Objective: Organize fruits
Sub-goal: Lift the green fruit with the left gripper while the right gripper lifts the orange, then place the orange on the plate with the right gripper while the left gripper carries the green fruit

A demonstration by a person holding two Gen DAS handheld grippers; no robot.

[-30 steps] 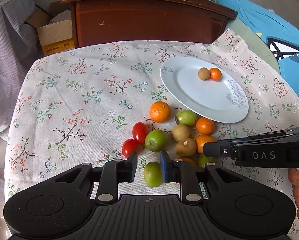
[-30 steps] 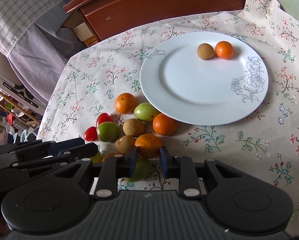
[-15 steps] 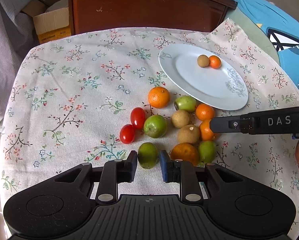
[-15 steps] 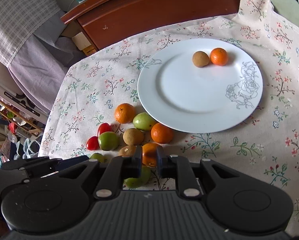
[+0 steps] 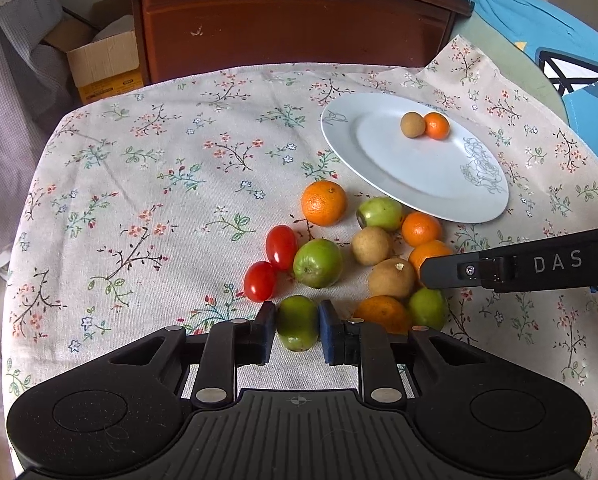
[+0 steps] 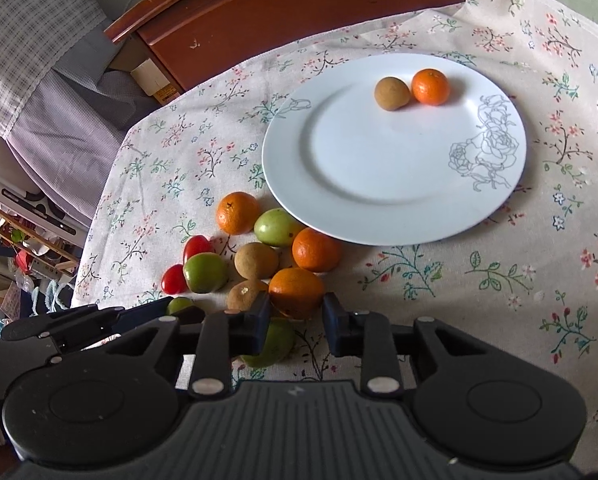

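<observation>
A white plate (image 5: 387, 184) holds a brown fruit (image 5: 412, 124) and a small orange (image 5: 436, 125); it shows in the right wrist view too (image 6: 363, 200). A pile of oranges, green fruits, brown fruits and two red tomatoes (image 5: 281, 246) lies on the flowered cloth in front of it. My left gripper (image 5: 297, 326) is closed on a green fruit (image 5: 297, 322), pads touching both its sides. My right gripper (image 6: 293, 312) is open around an orange (image 6: 296, 291), with a gap on the right side.
A dark wooden cabinet (image 5: 291, 24) stands behind the table. A cardboard box (image 5: 103, 64) sits at the back left. Blue fabric (image 5: 559, 40) lies at the far right. The cloth's left half (image 5: 139, 184) carries no fruit.
The left gripper moved forward and closed around the green fruit. The right gripper opened wider and now straddles the orange, having advanced toward the pile.
</observation>
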